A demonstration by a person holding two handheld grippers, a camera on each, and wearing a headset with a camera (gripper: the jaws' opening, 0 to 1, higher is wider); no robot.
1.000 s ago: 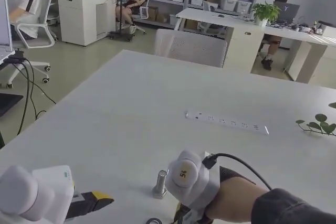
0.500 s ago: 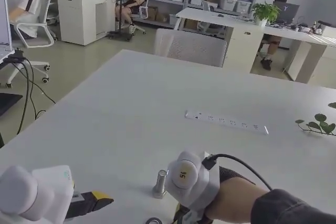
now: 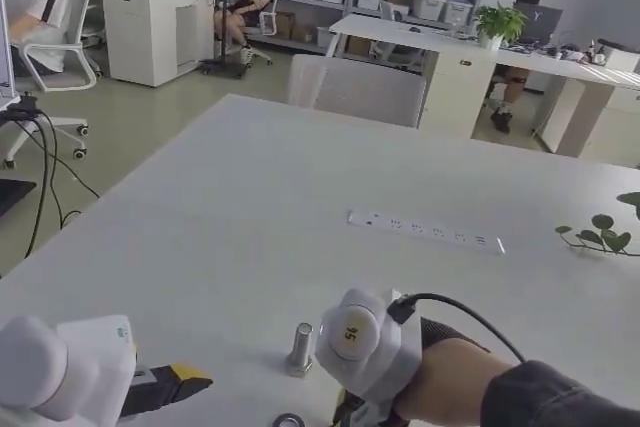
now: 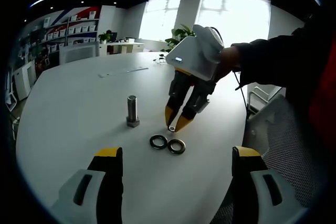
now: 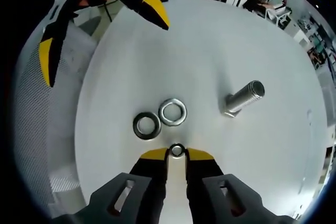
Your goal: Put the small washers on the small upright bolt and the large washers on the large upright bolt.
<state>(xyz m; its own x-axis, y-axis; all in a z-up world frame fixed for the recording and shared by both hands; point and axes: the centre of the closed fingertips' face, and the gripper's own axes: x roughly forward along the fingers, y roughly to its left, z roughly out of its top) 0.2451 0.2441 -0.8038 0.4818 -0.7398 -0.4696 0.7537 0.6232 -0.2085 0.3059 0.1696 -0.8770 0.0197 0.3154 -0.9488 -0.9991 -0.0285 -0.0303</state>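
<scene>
My right gripper [image 5: 177, 154] had its jaws clamped on a small washer [image 5: 177, 150], low in the middle of the right gripper view. The yellow tips covered both sides of it. Just above lay two large washers [image 5: 146, 125], flat on the white table [image 5: 252, 35] and very close together. Right of centre stood one upright bolt [image 5: 242, 98] on its head, apart from the washers. I could not tell whether it was the small or the large one. My left gripper [image 4: 177, 153] had its jaws wide apart, with nothing between them. In the head view, the bottom edge cut off one washer, and the body of my right gripper hid its own tips.
</scene>
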